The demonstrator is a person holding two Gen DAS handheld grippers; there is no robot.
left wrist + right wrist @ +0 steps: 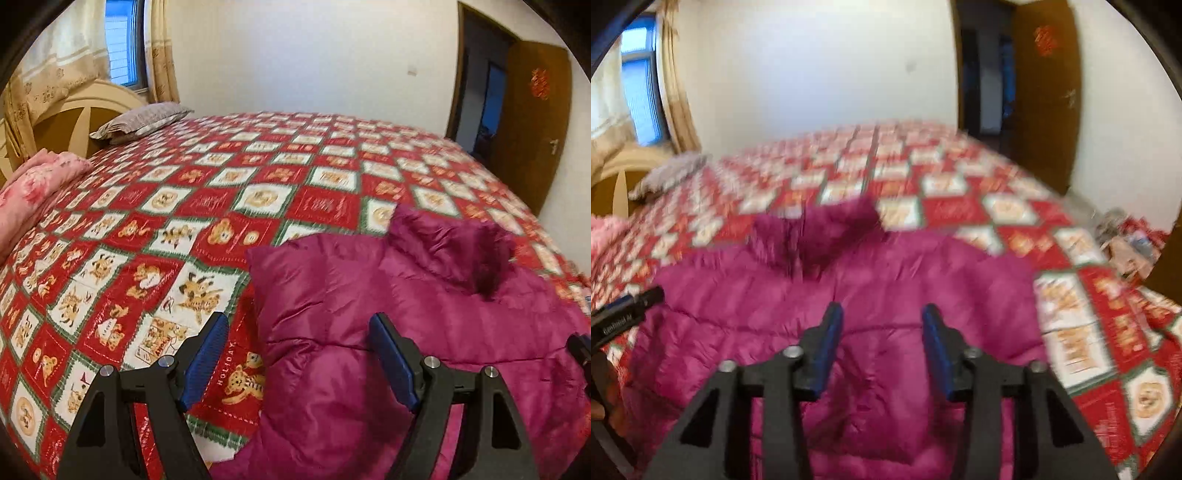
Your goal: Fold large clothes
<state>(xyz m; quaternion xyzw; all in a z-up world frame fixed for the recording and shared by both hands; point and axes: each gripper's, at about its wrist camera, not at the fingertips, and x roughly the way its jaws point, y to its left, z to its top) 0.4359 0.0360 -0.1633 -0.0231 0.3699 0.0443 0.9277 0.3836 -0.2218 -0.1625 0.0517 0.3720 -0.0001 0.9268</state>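
At lower centre of the left wrist view, left gripper (299,354) stands spread wide, empty, over the left edge of the magenta puffer jacket (424,314). Right gripper (882,347), lower centre of its view, is part-open, gripping nothing, above the jacket's middle. Jacket lies on patterned bedspread (184,206), furry collar (491,254) toward upper frame. Judged light, puffy, slippery shell; pinch at sleeve or hem seams.

You have a wide bed (258,177) before you, covered with a red, white and green checked bedspread (155,236) with bear pictures. On it lie 1 magenta padded jacket (369,332) near your edge, spread flat, 1 grey pillow (144,120) at the headboard end, and 1 pink folded quilt (37,188) beside it.
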